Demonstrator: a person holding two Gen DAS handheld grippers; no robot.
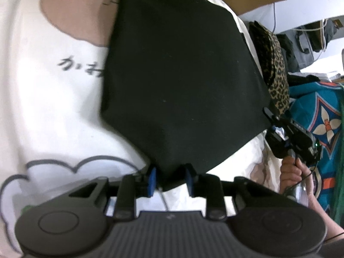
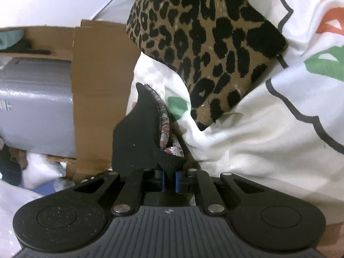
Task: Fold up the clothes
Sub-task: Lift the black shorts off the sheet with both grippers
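A black garment [image 1: 182, 75] lies spread and partly folded on a white printed bedsheet [image 1: 53, 111]. My left gripper [image 1: 171, 177] has its blue pads around the garment's near corner, with a gap between them. My right gripper [image 2: 169, 180] is shut on another corner of the black garment [image 2: 139, 133], whose patterned lining shows. In the left wrist view the right gripper [image 1: 268, 112] sits at the garment's right corner, held by a hand [image 1: 294, 172].
A leopard-print cushion [image 2: 204, 49] [image 1: 275, 68] lies on the sheet just past the garment. A teal patterned blanket [image 1: 322, 118] is at the right. A cardboard box [image 2: 101, 86] and a grey case [image 2: 36, 107] stand beyond the bed edge.
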